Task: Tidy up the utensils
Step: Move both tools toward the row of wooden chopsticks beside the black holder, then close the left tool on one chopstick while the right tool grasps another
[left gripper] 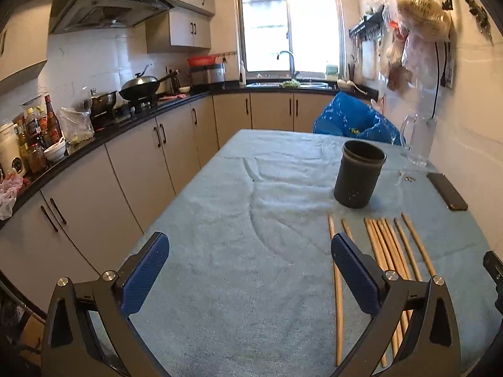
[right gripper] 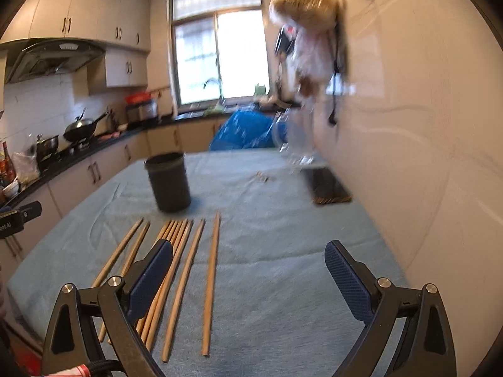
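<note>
Left gripper point(left gripper: 250, 260) hangs low over the pale blue towel-like tablecloth point(left gripper: 251, 220), aimed down the table toward the window; jaws spread wide, nothing btwn them. Its right blue pad point(left gripper: 353, 278) sits above the near ends of the wooden chopsticks point(left gripper: 388, 251), apparently w/o touching.

Right gripper point(right gripper: 248, 268) has the same level, forward pose, jaws released and empty, over bare cloth. Its view is motion-blurred.

In the right view the chopsticks lie side by side at 9 to 10 o'clock of that gripper's centre. The upright dark grey cylindrical holder point(right gripper: 169, 182) stands at 11 o'clock, just beyond their far tips.

A flat black phone-like slab point(left gripper: 448, 190) lies at the table's right edge, by the wall.

Writing: a white label at the right view's left edge seems to end in "AI"; rest unreadable.
</note>
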`<state>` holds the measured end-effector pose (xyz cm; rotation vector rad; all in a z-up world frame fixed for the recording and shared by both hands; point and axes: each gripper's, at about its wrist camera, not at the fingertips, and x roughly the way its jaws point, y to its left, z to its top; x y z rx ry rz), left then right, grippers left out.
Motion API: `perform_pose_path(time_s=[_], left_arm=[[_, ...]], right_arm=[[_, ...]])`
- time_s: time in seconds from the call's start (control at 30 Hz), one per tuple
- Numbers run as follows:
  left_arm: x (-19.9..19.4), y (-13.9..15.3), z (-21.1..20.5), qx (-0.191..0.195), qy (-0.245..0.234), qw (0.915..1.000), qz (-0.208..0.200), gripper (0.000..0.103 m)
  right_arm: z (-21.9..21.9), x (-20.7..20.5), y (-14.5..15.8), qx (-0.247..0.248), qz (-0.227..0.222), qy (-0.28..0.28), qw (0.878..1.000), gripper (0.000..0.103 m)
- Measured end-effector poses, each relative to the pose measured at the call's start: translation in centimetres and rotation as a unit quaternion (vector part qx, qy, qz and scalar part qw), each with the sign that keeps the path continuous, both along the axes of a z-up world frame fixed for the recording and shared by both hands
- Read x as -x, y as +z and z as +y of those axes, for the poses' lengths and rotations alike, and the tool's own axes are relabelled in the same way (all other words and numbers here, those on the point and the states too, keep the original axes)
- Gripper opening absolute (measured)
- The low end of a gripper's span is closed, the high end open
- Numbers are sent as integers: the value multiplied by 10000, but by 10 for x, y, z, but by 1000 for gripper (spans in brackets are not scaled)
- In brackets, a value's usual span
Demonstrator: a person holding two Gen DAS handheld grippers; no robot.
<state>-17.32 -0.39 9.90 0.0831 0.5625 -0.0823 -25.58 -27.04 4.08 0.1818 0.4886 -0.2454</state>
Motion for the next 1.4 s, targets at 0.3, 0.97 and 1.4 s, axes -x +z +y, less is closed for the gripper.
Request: perform_pose_path(time_s=[0.3,0.97,1.4], left_arm=[[-45,-20,-18,12,-648,9935,939,69],[-126,-88,-90,134,-1343,9614,2397,40],[-137,-87,-92,22,-1146,9602,2547,7]], right_arm=[[-15,-67,-15,-770,945,643,9905,78],[-18,-150,-50,-570,1929,1116,9732,57],[-18,-184,-57,-330,2412,937,9654,11]])
